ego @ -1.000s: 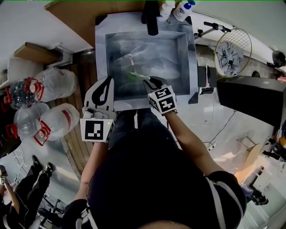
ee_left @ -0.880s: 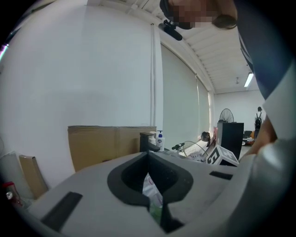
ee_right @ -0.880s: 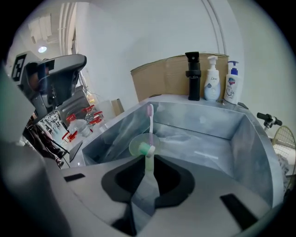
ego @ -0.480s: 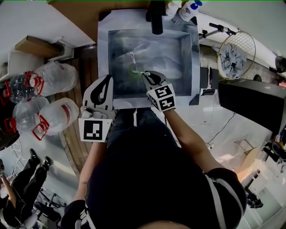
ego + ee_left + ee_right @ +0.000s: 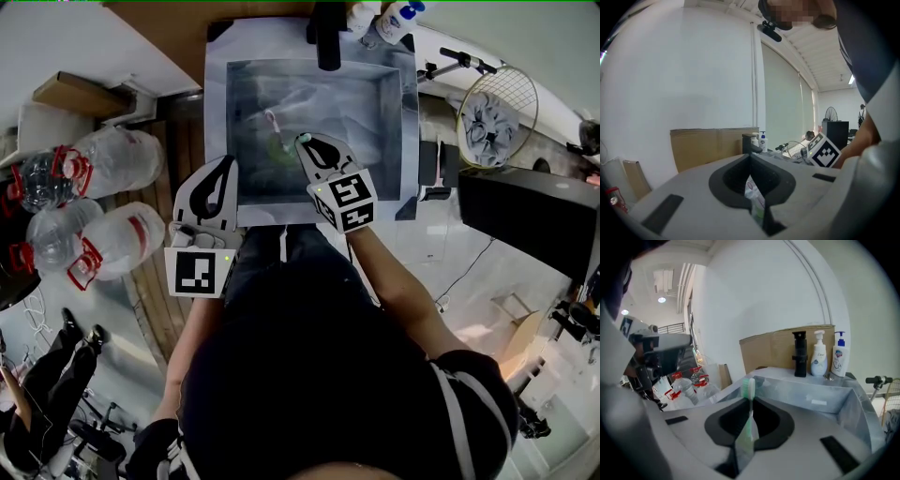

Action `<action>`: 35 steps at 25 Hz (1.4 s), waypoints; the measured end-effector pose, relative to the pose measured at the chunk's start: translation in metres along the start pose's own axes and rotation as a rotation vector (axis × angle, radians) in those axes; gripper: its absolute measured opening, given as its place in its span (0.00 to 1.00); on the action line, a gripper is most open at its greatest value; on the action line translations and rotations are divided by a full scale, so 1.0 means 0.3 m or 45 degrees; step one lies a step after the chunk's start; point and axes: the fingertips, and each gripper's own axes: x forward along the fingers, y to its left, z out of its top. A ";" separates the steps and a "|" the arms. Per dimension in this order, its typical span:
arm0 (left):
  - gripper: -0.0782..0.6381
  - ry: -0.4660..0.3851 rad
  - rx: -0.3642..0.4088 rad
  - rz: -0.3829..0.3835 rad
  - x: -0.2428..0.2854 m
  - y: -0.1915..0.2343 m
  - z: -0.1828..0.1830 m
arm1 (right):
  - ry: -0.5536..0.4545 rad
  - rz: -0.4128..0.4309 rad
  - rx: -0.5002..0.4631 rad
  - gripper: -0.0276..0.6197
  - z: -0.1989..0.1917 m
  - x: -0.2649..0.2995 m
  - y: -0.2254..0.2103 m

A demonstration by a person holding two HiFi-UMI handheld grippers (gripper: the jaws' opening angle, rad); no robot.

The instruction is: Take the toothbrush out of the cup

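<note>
Right claw (image 5: 302, 141) risen, closing on toothbrush (image 5: 748, 392), shaft along jaws, bristles up, left claw (image 5: 228, 167) pinching packet (image 5: 757, 199)

Grey sink (image 5: 409, 122) holds a green cup (image 5: 278, 150); black tap (image 5: 327, 37) and two bottles (image 5: 401, 17) stand at its far rim.

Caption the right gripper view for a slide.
Right gripper shut on the green toothbrush, bristles up, above the sink.
</note>
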 end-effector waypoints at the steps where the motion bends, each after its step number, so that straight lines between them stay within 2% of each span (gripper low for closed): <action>1: 0.14 -0.001 0.003 -0.003 0.002 -0.004 0.002 | -0.030 0.002 0.000 0.11 0.034 -0.021 0.001; 8: 0.14 -0.039 0.002 -0.042 0.025 -0.051 0.031 | -0.190 -0.007 -0.055 0.11 0.245 -0.210 -0.004; 11: 0.14 -0.046 0.018 -0.073 0.042 -0.080 0.040 | -0.202 -0.048 -0.040 0.11 0.272 -0.283 -0.041; 15: 0.14 -0.046 0.018 -0.108 0.066 -0.118 0.046 | -0.163 -0.135 -0.002 0.11 0.246 -0.365 -0.116; 21: 0.14 -0.041 0.035 -0.150 0.105 -0.163 0.050 | -0.061 -0.239 0.049 0.11 0.128 -0.446 -0.231; 26: 0.14 -0.025 0.041 -0.166 0.133 -0.187 0.049 | 0.084 -0.248 0.087 0.11 0.006 -0.454 -0.300; 29: 0.14 -0.022 0.045 -0.165 0.145 -0.193 0.052 | 0.189 -0.210 0.107 0.11 -0.071 -0.438 -0.318; 35: 0.14 -0.007 0.039 -0.139 0.153 -0.188 0.047 | 0.443 -0.039 0.172 0.11 -0.239 -0.370 -0.293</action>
